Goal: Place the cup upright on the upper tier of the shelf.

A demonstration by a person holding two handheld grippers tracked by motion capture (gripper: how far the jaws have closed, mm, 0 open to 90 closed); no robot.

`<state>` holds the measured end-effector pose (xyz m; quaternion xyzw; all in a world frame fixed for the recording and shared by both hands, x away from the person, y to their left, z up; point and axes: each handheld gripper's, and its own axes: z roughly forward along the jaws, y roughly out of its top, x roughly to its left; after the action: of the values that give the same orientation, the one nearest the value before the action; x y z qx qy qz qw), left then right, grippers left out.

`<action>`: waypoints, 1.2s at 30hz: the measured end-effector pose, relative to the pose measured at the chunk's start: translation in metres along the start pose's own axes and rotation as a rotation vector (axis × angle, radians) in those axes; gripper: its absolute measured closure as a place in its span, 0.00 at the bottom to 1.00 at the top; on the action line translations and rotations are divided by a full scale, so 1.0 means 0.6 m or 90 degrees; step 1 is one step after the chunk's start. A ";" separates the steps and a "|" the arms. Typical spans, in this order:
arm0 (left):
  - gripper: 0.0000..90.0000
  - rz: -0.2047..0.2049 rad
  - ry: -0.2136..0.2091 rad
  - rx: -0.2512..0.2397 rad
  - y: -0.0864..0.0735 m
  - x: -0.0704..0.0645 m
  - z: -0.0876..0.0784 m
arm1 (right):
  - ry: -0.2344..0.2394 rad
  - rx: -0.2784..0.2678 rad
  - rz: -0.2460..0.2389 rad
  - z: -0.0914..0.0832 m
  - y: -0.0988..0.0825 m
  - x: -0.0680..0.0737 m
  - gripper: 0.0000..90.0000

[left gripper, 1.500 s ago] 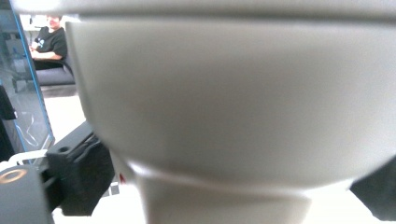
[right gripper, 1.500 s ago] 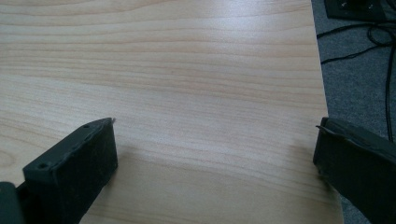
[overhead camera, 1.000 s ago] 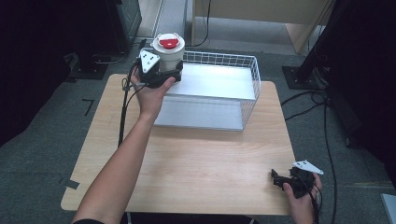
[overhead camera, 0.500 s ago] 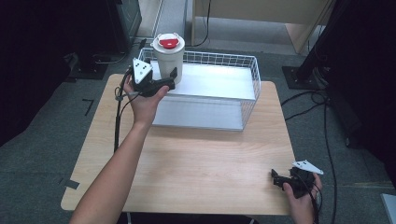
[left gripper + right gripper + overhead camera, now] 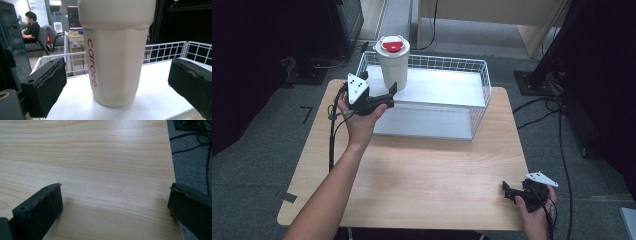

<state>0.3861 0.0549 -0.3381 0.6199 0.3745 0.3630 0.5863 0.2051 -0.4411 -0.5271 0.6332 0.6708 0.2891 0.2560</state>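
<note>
A cream tumbler with a red-centred lid stands upright in the far left corner of the white wire basket. In the left gripper view the tumbler shows red "carote" lettering and rests on the basket's white liner. My left gripper hovers just in front of it, open, its pads apart from the tumbler's sides. My right gripper sits low at the table's near right corner. It is open over bare wood with nothing between its pads.
The wooden table has free room between basket and front edge. Its right edge runs close beside the right gripper, with cables on the grey floor beyond. Dark stands flank the table. A seated person is far behind the basket.
My left gripper has drawn back from the tumbler toward the near left, leaving it standing in the basket corner. The right gripper has not moved.
</note>
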 end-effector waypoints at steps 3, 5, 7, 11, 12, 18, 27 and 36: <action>0.03 -0.002 -0.002 -0.002 -0.005 0.003 -0.017 | 0.000 0.000 0.000 0.000 0.000 0.000 0.00; 0.03 -0.004 -0.002 -0.003 -0.009 0.005 -0.028 | 0.000 0.000 0.000 0.000 0.000 0.000 0.00; 0.03 -0.003 -0.003 -0.003 -0.013 0.007 -0.038 | 0.000 0.000 0.001 0.000 0.000 0.000 0.00; 0.03 -0.007 -0.002 -0.002 -0.022 0.013 -0.060 | -0.001 0.000 0.000 0.000 0.000 0.000 0.00; 0.03 -0.008 -0.001 -0.002 -0.024 0.015 -0.065 | -0.001 0.001 0.000 0.000 0.000 0.000 0.00; 0.03 -0.012 0.006 0.002 -0.038 0.024 -0.090 | -0.001 0.000 -0.001 0.000 0.000 0.000 0.00; 0.03 -0.010 0.007 0.019 -0.075 0.042 -0.131 | 0.000 0.000 -0.001 0.000 0.000 0.000 0.00; 0.00 -0.018 0.009 0.039 -0.108 0.055 -0.164 | 0.000 0.000 0.000 0.000 0.000 0.000 0.00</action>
<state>0.3109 0.1310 -0.3976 0.6294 0.3982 0.3474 0.5698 0.2051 -0.4410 -0.5271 0.6333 0.6708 0.2889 0.2559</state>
